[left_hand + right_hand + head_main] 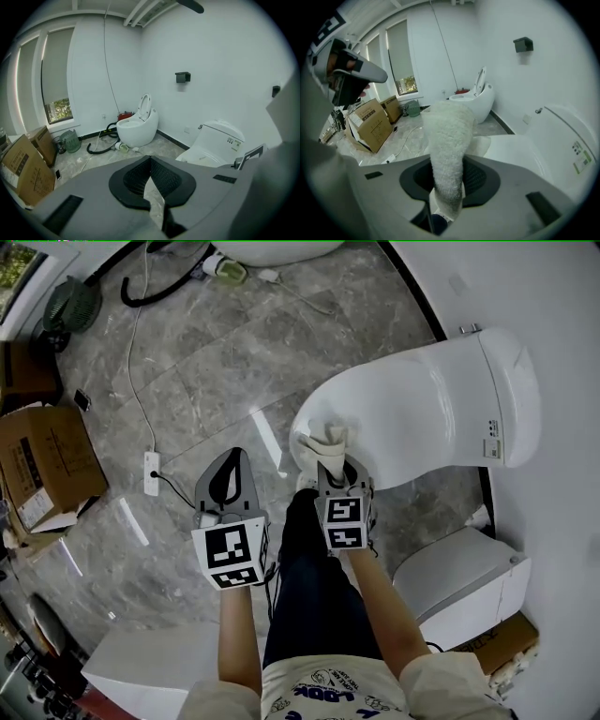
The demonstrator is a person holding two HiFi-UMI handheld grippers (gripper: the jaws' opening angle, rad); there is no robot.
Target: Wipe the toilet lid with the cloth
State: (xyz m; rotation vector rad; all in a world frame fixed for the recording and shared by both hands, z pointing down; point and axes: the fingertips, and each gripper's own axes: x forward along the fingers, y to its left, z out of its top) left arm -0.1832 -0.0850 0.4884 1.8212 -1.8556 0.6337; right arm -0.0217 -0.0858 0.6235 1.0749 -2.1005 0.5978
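My right gripper was clamped on the cloth, which stuck out at its 12 o'clock and rested on the lid's near rim. My left gripper, at 9 o'clock from the right, was closed and empty above the floor.

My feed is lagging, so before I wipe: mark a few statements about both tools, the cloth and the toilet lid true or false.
The right tool grips the cloth. True.
The left tool holds a second cloth. False: it holds nothing.
The toilet lid is raised. False: it is down, with the cloth at its front end.
A cardboard box stands on the floor. True.
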